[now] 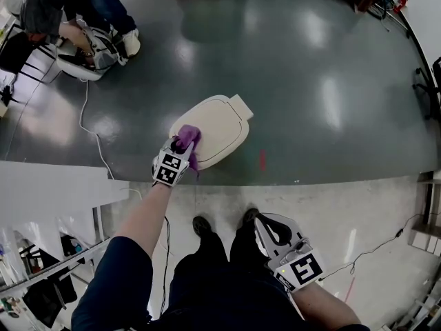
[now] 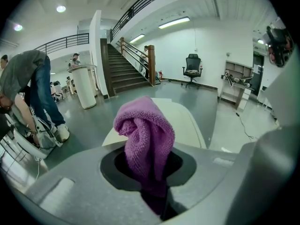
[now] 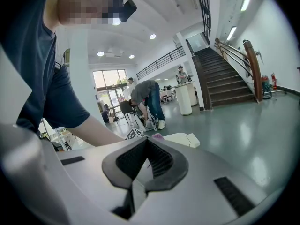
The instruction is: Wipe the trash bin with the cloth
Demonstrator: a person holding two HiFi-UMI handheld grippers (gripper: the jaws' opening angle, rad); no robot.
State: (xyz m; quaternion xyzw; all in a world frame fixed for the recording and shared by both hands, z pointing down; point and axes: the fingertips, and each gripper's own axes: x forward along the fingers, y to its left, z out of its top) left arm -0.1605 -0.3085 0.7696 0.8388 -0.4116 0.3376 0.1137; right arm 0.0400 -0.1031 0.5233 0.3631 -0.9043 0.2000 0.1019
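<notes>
Hanging low beside the person's legs, the right gripper [image 3: 146, 161] has its jaws pressed together with nothing between them; in the head view it [image 1: 270, 227] sits just right of the shoes [image 1: 202, 225], over the pale strip of floor [image 1: 358, 205]. Further out, at the end of a stretched bare forearm, the left gripper [image 2: 151, 175] pinches a bunched purple cloth [image 2: 145, 135], which stands up out of the jaws. From above, that gripper [image 1: 182, 149] holds the cloth [image 1: 189, 138] against the near left edge of the bin [image 1: 219, 124], a cream bin with a rounded lid standing on the dark glossy floor just past the pale strip. The right gripper view catches the bin [image 3: 182, 138] beyond the forearm. Well behind it, at far left, another person [image 1: 69, 5] bends over a bag [image 1: 89, 50]. A white column [image 2: 86, 86], stairs [image 2: 124, 69] and an office chair [image 2: 192, 67] stand further back.
</notes>
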